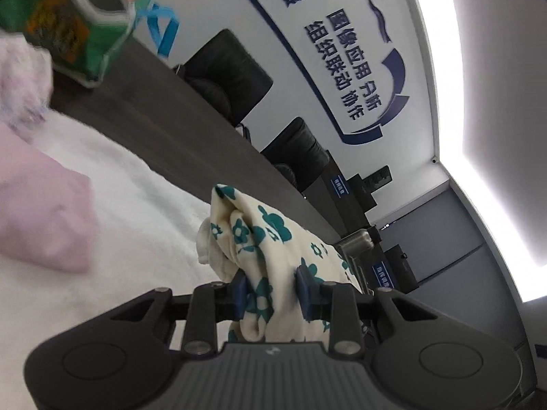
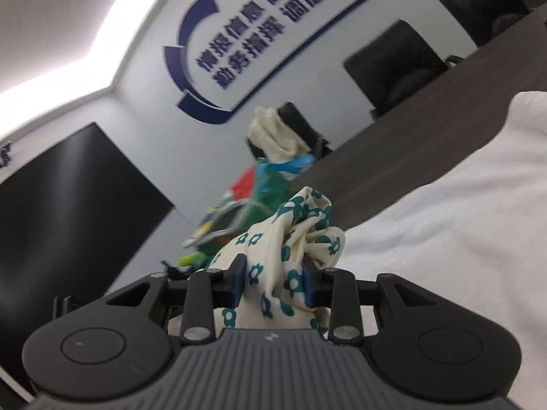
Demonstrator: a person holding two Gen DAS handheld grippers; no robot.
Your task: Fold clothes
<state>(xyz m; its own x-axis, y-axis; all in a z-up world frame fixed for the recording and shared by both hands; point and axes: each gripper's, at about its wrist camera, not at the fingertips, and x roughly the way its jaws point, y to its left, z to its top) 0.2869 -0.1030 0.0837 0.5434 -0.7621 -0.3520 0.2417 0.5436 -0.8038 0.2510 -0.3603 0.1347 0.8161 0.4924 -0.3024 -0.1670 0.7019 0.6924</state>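
Fabric of the flowered garment (image 1: 273, 239) sits bunched between both pairs of fingers, left gripper (image 1: 270, 294) and right gripper (image 2: 275, 287) each clamped on it, lifted above the white-covered table (image 2: 444, 222).

Floral garments: one (image 1: 270, 239)
Pink garments: one (image 1: 41, 212)
White blankets: one (image 1: 143, 212)
Green bags: one (image 1: 68, 24)
Black chairs: two (image 1: 229, 71), (image 1: 294, 150)
Tongs: two (image 1: 270, 290), (image 2: 273, 285)
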